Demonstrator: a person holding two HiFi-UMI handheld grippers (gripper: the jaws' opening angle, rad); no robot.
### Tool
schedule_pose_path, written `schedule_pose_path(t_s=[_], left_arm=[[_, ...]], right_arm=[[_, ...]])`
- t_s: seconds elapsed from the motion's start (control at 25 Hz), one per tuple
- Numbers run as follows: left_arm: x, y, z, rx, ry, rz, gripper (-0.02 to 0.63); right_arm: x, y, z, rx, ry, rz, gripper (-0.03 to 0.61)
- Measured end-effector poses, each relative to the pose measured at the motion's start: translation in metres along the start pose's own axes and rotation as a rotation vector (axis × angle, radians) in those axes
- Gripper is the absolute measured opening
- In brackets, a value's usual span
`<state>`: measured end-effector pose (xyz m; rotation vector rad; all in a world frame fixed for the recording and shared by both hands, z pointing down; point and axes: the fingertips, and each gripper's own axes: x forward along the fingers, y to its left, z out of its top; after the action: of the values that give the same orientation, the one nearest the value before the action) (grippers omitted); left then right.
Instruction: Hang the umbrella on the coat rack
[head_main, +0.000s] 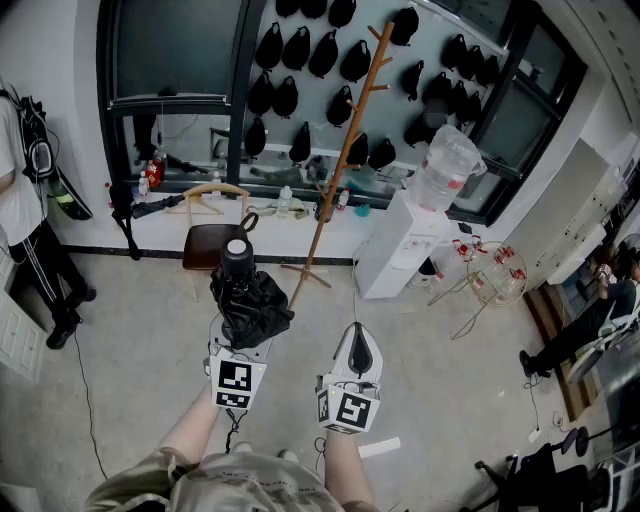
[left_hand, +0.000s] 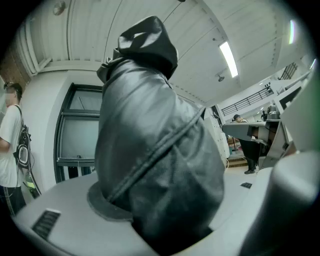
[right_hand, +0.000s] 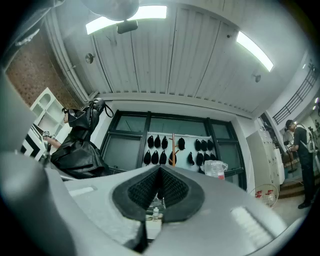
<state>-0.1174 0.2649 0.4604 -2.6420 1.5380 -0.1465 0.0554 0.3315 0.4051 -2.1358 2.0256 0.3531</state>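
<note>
The folded black umbrella (head_main: 247, 298) is clamped between the jaws of the left gripper (head_main: 240, 343) and projects ahead of them. The jaws of the right gripper (head_main: 357, 340) are closed together on nothing. The wooden coat rack (head_main: 345, 150) is located well ahead of both jaw pairs.

The black folded umbrella (head_main: 248, 300) stands upright with its loose fabric bunched and a round cap on top, clamped in the left claw (head_main: 240, 348). The slim wooden coat rack (head_main: 335, 170), with angled pegs, stands on the floor well beyond it.
</note>
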Motion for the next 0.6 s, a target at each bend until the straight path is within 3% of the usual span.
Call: schedule_pose_path(t_s=[0.6], left_arm=[[0.004,0.011,-0.004,0.007,0.003,-0.024,0.301]], right_arm=[[0.006,0.015,-0.002,-0.016,0.009,0.003,-0.002]])
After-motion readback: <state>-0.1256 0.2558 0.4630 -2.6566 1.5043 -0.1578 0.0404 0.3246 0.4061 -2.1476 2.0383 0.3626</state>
